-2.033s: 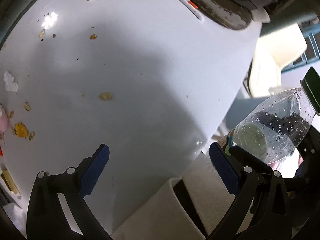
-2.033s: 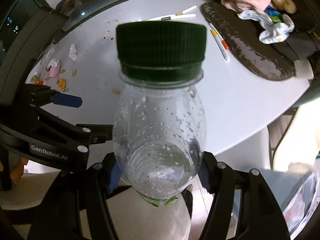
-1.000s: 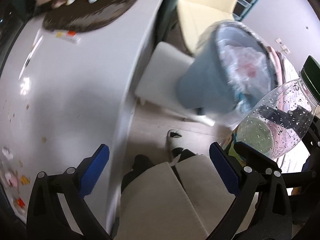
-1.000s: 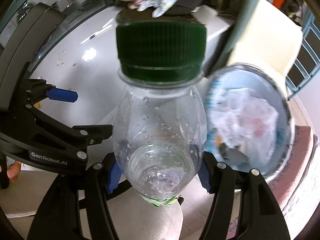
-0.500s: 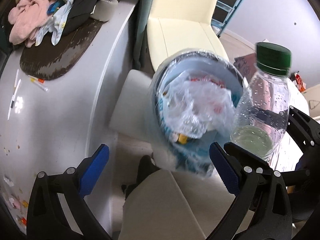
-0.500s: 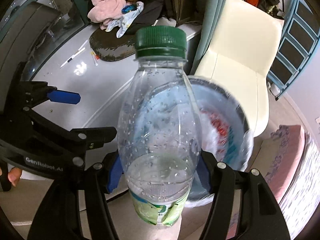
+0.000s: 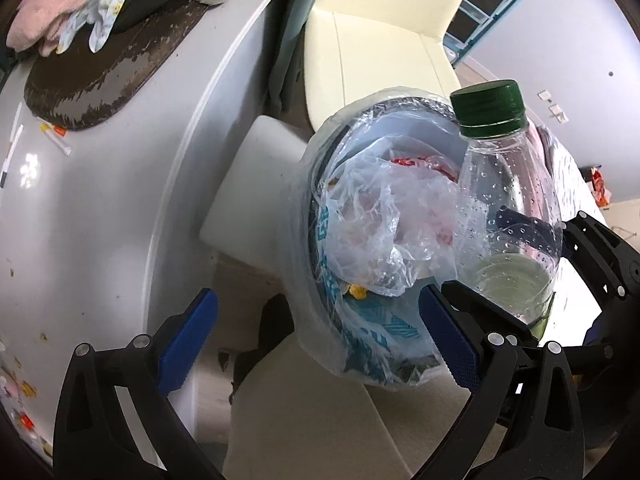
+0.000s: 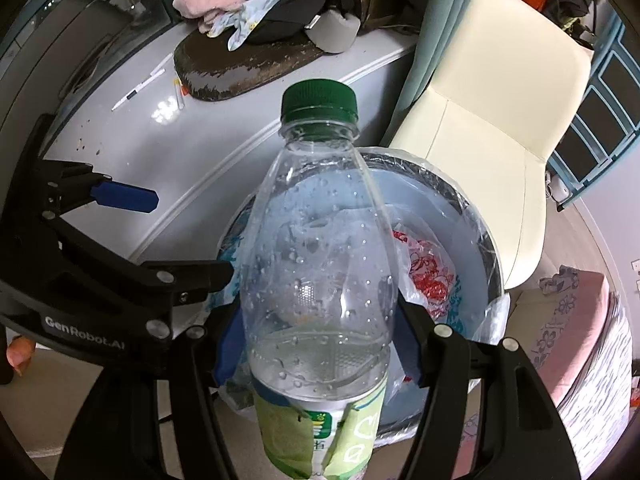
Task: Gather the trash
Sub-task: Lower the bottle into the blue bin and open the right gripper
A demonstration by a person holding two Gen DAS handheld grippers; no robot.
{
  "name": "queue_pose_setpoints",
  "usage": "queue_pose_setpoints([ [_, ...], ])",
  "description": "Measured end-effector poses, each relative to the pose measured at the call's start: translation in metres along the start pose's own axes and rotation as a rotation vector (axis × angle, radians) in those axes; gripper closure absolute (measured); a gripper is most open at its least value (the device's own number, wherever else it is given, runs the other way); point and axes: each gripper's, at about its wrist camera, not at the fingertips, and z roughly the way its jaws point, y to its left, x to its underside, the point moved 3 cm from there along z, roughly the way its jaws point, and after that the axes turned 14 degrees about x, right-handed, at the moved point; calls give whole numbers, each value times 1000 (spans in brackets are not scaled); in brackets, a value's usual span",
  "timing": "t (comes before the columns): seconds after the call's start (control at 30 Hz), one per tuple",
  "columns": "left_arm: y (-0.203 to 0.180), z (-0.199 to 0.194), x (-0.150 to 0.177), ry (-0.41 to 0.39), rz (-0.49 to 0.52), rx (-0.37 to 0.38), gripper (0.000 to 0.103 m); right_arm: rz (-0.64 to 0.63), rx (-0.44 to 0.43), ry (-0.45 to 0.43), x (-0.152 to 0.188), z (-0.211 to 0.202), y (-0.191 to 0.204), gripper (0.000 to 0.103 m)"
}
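A clear plastic bottle [image 8: 320, 280] with a green cap and green label stands between the blue pads of my right gripper [image 8: 318, 340], which is shut on its body. It hangs over a grey trash bin [image 8: 472, 216] lined with a plastic bag and holding crumpled wrappers. In the left wrist view the same bottle [image 7: 508, 208] shows at the right, over the bin [image 7: 384, 216]. My left gripper [image 7: 316, 336] is open and empty, spread in front of the bin's near side.
A white round table [image 7: 100, 200] lies to the left with crumbs, pens, a brown mat and clothes on it. A cream chair [image 7: 380, 28] stands behind the bin. A white stool [image 7: 248, 188] sits between table and bin.
Both grippers have swung away from the table toward the bin. The bin now sits closer and sharper under the bottle. The grip on the bottle looks unchanged.
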Motion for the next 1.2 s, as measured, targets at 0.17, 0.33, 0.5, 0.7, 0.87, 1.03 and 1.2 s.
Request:
queue_pose_setpoints([
  [0.17,8,6,-9,7,-30,-1,6,-22,-1,4,-9,10,-3,43],
  [0.33,17,17,-13,31,-63,-12,6,-67,10,18,-14,25,-1,43],
  [0.5,27,24,-17,48,-89,-43,6,-109,37,27,-21,38,6,43],
  [0.7,32,36,-18,88,-105,-41,6,-125,97,61,-19,48,3,23],
  [0.87,28,36,-20,83,-94,-36,6,-84,116,53,-17,43,-9,23],
  [1.03,21,25,-17,66,-69,-31,6,-57,136,32,-13,30,-14,23],
  [1.2,23,4,-10,45,-33,-40,6,-52,142,19,-13,16,-6,23],
])
